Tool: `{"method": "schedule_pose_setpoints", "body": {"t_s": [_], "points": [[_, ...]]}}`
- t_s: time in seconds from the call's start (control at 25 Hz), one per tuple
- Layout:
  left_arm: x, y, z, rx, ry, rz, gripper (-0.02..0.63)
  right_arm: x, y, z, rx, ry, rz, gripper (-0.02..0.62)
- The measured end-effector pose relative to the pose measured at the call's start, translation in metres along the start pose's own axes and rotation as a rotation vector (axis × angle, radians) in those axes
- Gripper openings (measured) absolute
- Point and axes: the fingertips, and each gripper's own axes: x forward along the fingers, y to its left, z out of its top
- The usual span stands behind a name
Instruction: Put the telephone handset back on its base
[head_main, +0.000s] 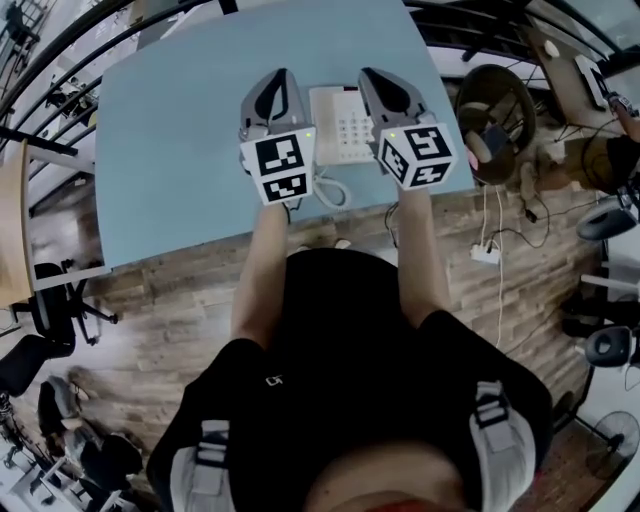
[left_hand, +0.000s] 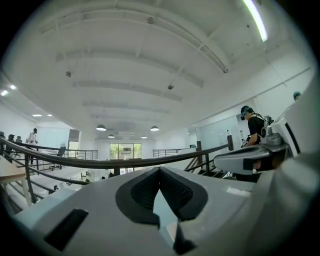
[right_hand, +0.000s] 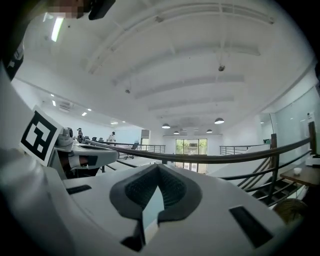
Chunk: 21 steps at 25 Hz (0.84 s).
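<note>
Between the jaws nothing is sitting on either side: the left gripper (left_hand: 159, 171) and right gripper (right_hand: 157, 168) are both pinching fully together, empty, and tilting up toward the ceiling. I'm guessing that's just a resting pose. They're hovering on either side of the base (head_main: 352, 130) on the table (head_main: 180, 150). The handset (head_main: 322, 120) seems to be lying along the base's left side, with the cord (head_main: 330, 188) curling off the near end, so I'm reading the job as done. Counting: two grippers, one base, one handset, one cord.
</note>
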Motion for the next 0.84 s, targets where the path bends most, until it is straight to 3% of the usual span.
{"method": "schedule_pose_setpoints", "body": {"t_s": [0.32,0.84], "points": [[-0.011,-0.001,-0.004,0.022,-0.013,0.069,-0.002,-0.012,-0.007,0.010,-0.031,-0.052,-0.036,-0.003],[-0.020,-0.010,-0.014,0.022,0.015,0.053,-0.002,-0.011,-0.005,0.003,-0.039,-0.039,-0.012,-0.003]]}}
